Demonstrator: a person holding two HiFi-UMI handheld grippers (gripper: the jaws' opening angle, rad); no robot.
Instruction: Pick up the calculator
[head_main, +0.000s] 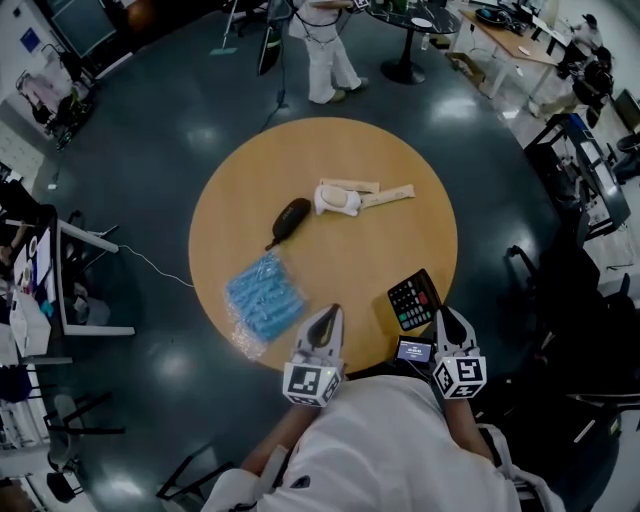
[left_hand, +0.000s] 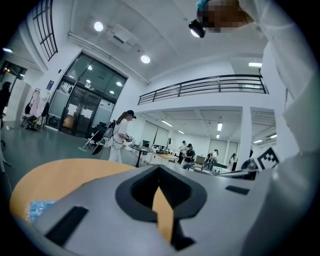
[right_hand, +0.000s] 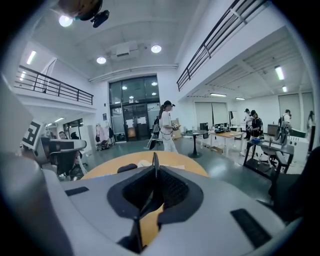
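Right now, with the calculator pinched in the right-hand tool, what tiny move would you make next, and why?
Probably hold the squeeze and steady the calculator over the table. The right gripper clamps it near one edge only, with the calculator edge-on between its jaws, so a swing might shake it loose. The left gripper is shut and empty.

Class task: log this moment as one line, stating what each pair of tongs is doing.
right tongs: shut on calculator, held above table | left tongs: shut, empty | blue packet: lying on table
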